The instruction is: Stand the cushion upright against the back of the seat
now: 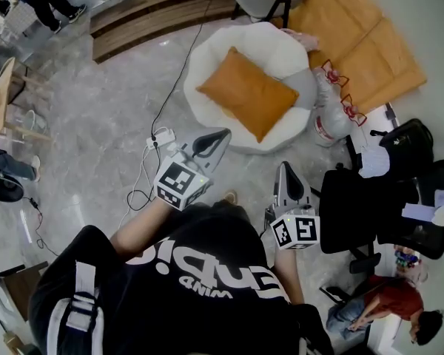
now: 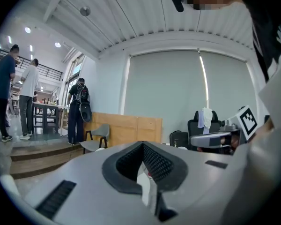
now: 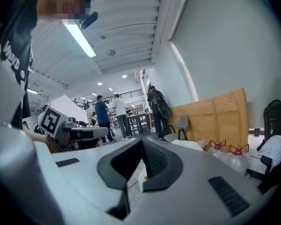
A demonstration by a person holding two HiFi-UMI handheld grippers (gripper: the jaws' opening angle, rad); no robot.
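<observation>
None of the job is done yet: the cushion (image 1: 248, 92) lies flat on the seat (image 1: 207, 50). The left gripper (image 1: 223, 134) and right gripper (image 1: 285, 166), fingers (image 2: 159, 163) pressed together and empty, are well apart from it.

From head, steeply down, close over left gripper (image 1: 220, 134), right gripper (image 1: 283, 167), seat (image 1: 207, 58) ahead. From each gripper, level along jaws; chair (image 2: 97, 142), panels (image 2: 131, 128) in both.

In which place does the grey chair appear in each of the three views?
Head view: the chair is at the top edge, right of centre.
Left gripper view: left of centre, a little below mid height.
Right gripper view: right of centre, a little below mid height.
Shared landmark: the brown board next to the chair.
</observation>
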